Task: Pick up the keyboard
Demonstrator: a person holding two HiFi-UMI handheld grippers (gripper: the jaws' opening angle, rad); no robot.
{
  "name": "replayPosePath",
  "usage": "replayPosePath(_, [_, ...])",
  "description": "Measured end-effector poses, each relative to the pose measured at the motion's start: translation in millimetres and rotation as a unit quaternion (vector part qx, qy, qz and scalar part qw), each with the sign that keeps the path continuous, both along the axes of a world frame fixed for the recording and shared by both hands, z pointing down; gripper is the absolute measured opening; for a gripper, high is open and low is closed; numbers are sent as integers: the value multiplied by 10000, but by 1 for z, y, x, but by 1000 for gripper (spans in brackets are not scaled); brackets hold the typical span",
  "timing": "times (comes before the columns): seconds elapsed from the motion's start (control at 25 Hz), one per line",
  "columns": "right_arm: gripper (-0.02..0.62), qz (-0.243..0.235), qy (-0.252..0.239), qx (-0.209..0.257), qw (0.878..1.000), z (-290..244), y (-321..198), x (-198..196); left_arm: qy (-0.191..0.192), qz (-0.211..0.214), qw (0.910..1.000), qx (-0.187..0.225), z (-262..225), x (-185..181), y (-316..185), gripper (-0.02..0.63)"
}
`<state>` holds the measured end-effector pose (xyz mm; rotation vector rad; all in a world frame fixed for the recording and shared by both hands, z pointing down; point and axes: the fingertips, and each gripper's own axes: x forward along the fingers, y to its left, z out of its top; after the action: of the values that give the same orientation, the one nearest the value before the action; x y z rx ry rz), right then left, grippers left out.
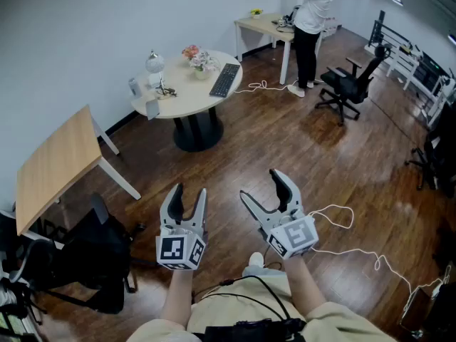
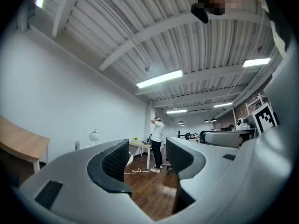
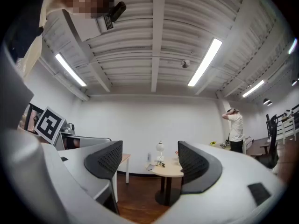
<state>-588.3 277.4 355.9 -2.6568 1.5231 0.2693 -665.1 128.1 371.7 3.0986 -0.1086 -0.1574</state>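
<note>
A dark keyboard (image 1: 225,79) lies on the right side of a round beige table (image 1: 187,98) far across the room. Both grippers hover near the person's body, well short of that table. My left gripper (image 1: 189,197) is open with nothing between its jaws. My right gripper (image 1: 263,185) stands wide open and empty too. In the right gripper view, the round table (image 3: 169,169) shows between the fingers (image 3: 105,161), far off. The keyboard is hidden there. The left gripper (image 2: 147,160) points level at a person (image 2: 158,141) standing at the far end.
On the round table stand a globe lamp (image 1: 154,63), flowers (image 1: 201,61) and small items. A rectangular wooden table (image 1: 53,164) is at the left, a black chair (image 1: 96,262) below it. A person (image 1: 310,30) stands by a far desk (image 1: 265,27). An office chair (image 1: 349,84) and floor cables (image 1: 356,244) lie to the right.
</note>
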Motion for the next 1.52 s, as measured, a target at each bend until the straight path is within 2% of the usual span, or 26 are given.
replayPosePath(0.12, [390,172,4,38,9998,-6,34,61,109,-27,9999,123,-3,63,21,235])
replayPosePath(0.24, [387,387,-266,41,9989,10,61,113,104,126,9997,200,-2,124,45,235])
replayPosePath(0.36, [387,485,-710,-20,9963,33,77,152,-48,400,9991,140,9,175,70,235])
replayPosePath(0.44, [387,555,-745,-56,9957,41,85,172,-187,528,9984,93,19,205,80,235])
replayPosePath(0.68, [387,1056,-969,-223,9894,78,100,262,-409,1006,9940,155,50,310,92,236])
replayPosePath(0.88, [387,1521,-947,-310,9833,88,113,378,-284,1219,9920,-171,64,436,77,235])
replayPosePath(1.04, [387,1683,-1087,-331,9792,85,84,476,-174,1337,9909,-52,60,544,48,235])
replayPosePath(1.16, [384,1326,-965,-365,9858,75,41,540,-153,1312,9911,157,52,616,28,235])
replayPosePath(1.28, [383,1009,-758,-527,9906,66,6,615,-113,1254,9919,171,46,692,11,235])
replayPosePath(1.4, [383,1001,-800,-532,9903,71,-12,666,-102,1217,9922,236,54,741,-9,235])
replayPosePath(1.52, [383,1220,-1086,-523,9852,86,-17,710,-340,1372,9896,275,65,776,-19,235])
